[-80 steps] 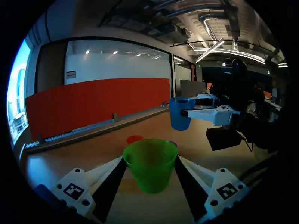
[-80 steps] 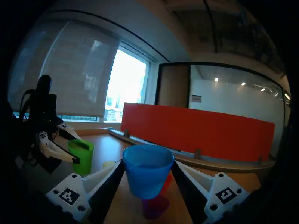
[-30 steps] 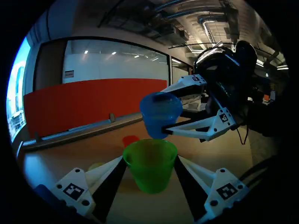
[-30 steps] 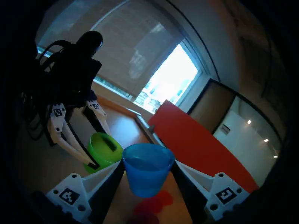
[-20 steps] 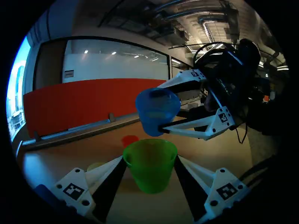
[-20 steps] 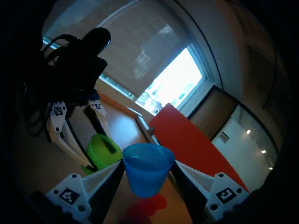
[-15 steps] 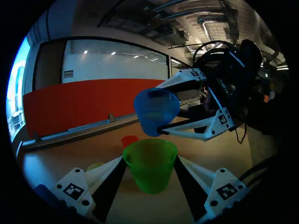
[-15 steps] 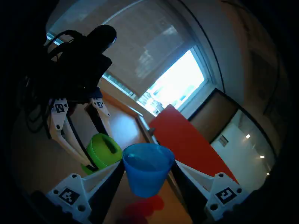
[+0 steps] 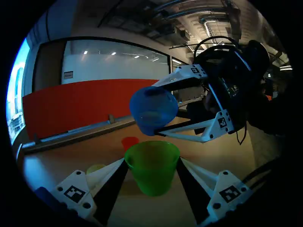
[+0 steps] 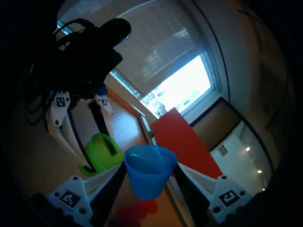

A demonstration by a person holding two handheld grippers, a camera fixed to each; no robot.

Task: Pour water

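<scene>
My left gripper (image 9: 152,172) is shut on a green cup (image 9: 152,166), held upright over the wooden table (image 9: 235,151). Above it, my right gripper (image 9: 163,109) holds a blue cup (image 9: 153,110), tipped steeply with its mouth turned toward the green cup's rim. In the right gripper view, my right gripper (image 10: 149,178) is shut on the blue cup (image 10: 149,175), which has water inside. The green cup (image 10: 99,153) sits just beyond and to the left, between the left gripper's white fingers (image 10: 60,128).
A red cup (image 9: 129,142) and a yellowish cup (image 9: 94,168) stand on the table behind the green one. A red panel (image 9: 91,102) and a rail run along the table's far edge. A bright window (image 10: 181,87) lies beyond.
The blue cup has tilted further and shifted left, closer over the green cup. The green cup has stayed put in my left gripper.
</scene>
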